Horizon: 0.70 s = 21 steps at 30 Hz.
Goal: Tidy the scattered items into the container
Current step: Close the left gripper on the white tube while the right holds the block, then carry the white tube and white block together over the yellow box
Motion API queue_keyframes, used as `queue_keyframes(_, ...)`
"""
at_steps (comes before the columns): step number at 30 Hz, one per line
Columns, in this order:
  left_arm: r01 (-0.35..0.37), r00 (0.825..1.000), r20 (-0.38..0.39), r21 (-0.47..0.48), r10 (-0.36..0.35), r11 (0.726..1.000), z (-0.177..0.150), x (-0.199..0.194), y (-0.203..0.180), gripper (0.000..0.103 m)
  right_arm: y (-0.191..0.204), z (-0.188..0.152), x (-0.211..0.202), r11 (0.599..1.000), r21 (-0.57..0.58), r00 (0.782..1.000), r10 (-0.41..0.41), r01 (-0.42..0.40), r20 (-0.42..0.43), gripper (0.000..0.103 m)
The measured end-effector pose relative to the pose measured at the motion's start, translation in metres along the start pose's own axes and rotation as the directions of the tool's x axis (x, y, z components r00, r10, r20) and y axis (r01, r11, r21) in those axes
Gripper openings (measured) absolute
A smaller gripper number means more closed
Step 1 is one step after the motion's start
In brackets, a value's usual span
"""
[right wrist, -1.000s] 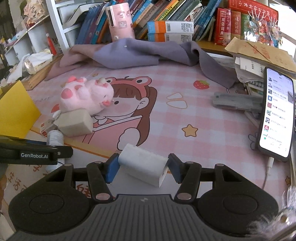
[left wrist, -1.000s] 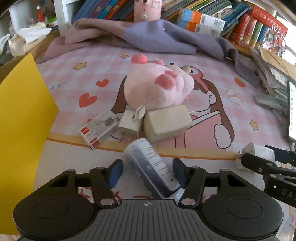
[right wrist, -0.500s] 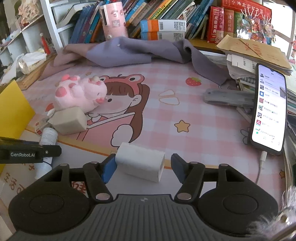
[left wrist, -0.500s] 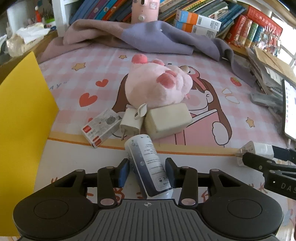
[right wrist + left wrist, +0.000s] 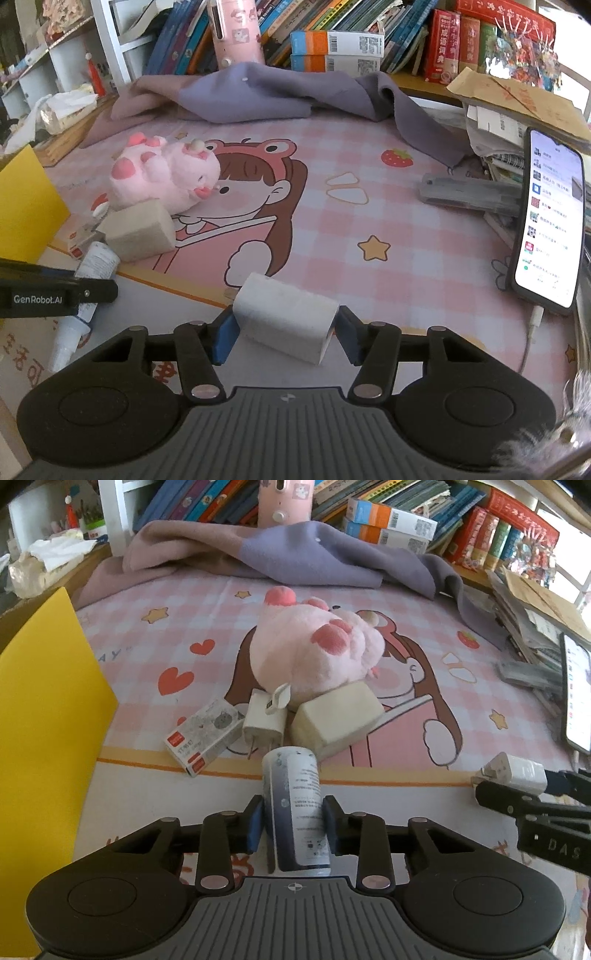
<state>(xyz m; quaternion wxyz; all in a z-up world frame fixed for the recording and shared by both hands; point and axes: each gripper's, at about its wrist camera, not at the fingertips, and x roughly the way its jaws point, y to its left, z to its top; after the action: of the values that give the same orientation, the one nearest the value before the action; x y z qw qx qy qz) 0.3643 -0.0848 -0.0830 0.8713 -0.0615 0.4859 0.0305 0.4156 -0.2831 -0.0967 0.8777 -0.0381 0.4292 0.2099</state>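
A white and dark blue bottle [image 5: 295,794] lies on the cartoon mat, pointing away from me. My left gripper [image 5: 291,823] is closing, and both its blue pads press on the bottle's sides. A white charger block [image 5: 284,317] lies crosswise between the fingers of my right gripper [image 5: 286,338]. That gripper's jaws are also closing, and its pads touch both ends of the block. The yellow container wall [image 5: 40,738] stands at the far left. Scattered behind the bottle are a pink plush [image 5: 314,653], a small printed box [image 5: 207,734], a white plug adapter [image 5: 264,723] and a cream block [image 5: 336,720].
A purple cloth [image 5: 314,554] is bunched at the back, below shelves of books. On the right, a lit phone [image 5: 550,221] leans against stacked papers with a cable attached. A grey case [image 5: 465,192] lies beside it.
The left jaws have closed in from wide apart onto the bottle, which has turned from slanted to straight between them. The right jaws widened a little, then came back onto the charger block.
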Motion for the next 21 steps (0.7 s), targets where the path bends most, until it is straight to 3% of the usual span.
queue_keyframes(13,0.04,0.998,0.045,0.06,-0.043,0.997,-0.008,-0.032,-0.009,0.031,-0.006,-0.01,-0.028,1.0,0.018,1.0,0.024,-0.025,0.011,0.053)
queue_keyframes(21,0.07,0.995,0.065,0.035,-0.072,0.997,-0.021,-0.061,-0.008,0.031,0.003,-0.017,-0.05,0.997,0.027,0.998,0.07,-0.07,0.003,0.053)
